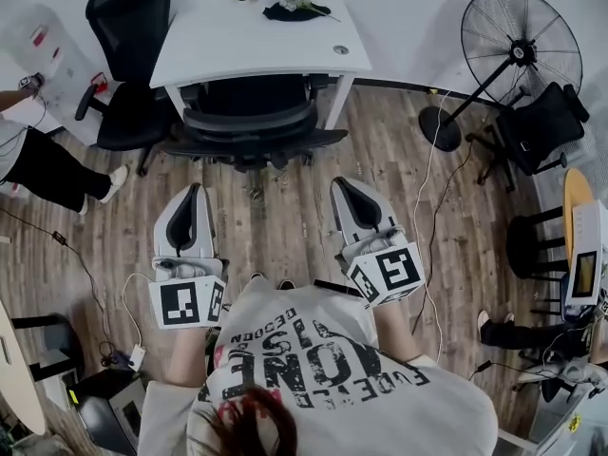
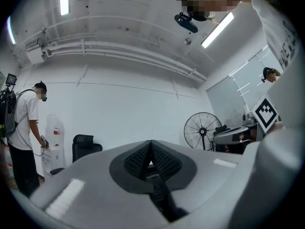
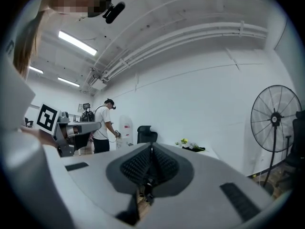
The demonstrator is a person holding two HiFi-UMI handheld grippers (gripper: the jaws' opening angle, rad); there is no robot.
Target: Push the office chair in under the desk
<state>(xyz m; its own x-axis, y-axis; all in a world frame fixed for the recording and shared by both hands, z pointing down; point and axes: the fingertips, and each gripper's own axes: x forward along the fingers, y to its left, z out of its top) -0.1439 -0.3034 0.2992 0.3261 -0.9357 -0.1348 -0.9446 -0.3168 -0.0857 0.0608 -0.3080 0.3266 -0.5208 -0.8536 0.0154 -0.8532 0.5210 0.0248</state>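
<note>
Office chair (image 1: 252, 126) sits far ahead, seat tucked under desk (image 1: 256, 41), backrest running left-right. Left gripper (image 1: 195, 193) and right gripper (image 1: 342, 186) have jaws closed and empty, well apart from it, roughly equally near.

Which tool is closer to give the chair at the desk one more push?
Left, probably, but only just. The left tool points at the office chair back's edge; the right tool sits slightly outside it. Both are shut and short of it.

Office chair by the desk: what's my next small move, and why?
Probably just draw back and stop: the office chair already sits tucked under the desk, backrest at its edge, and left gripper and right gripper are shut, empty, clear of it.
</note>
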